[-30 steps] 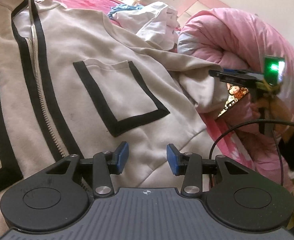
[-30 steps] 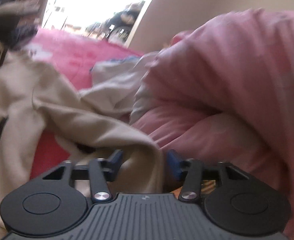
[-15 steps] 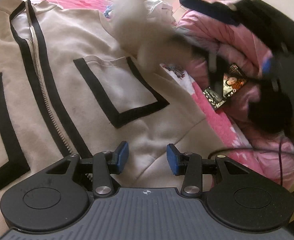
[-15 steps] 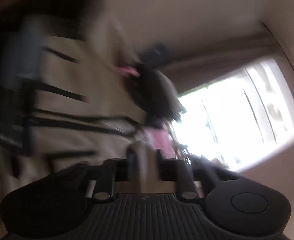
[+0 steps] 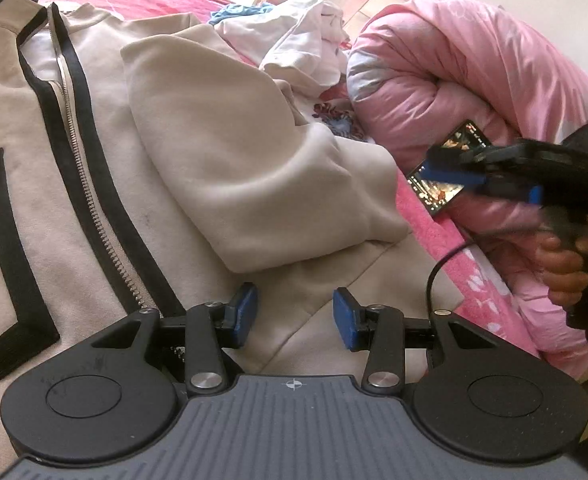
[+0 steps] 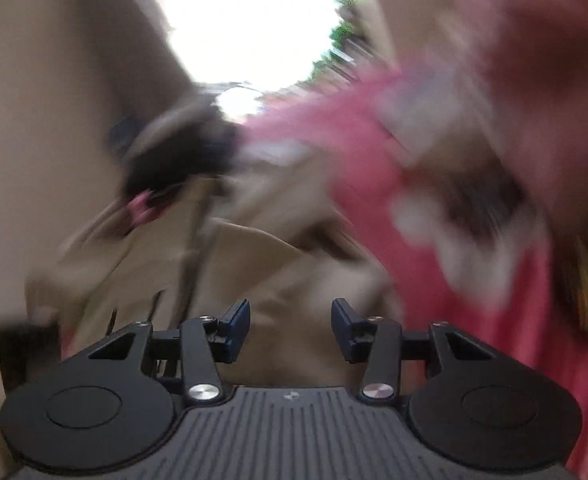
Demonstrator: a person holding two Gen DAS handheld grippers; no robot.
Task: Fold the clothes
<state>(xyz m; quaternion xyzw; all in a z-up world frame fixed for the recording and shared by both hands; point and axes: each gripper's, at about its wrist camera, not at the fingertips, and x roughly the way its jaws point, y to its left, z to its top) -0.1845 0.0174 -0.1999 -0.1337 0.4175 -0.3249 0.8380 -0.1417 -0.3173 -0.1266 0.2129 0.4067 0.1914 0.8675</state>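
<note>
The right gripper (image 6: 290,326) is spreading its jaws with nothing between them, probably letting go of the sleeve (image 5: 254,168), which lies folded across the beige jacket (image 5: 34,128). The left gripper (image 5: 294,316) hovers spread and empty over the jacket's hem, perhaps ready for the next fold, the pink quilt (image 5: 454,72) beyond the jacket

We see the left wrist view sharp and evenly daylit, its fisheye edges curved, with soft shadows under the folded sleeve (image 5: 254,168). Our right wrist view smears with motion blur, and a window (image 6: 254,20) glares white at the top.
</note>
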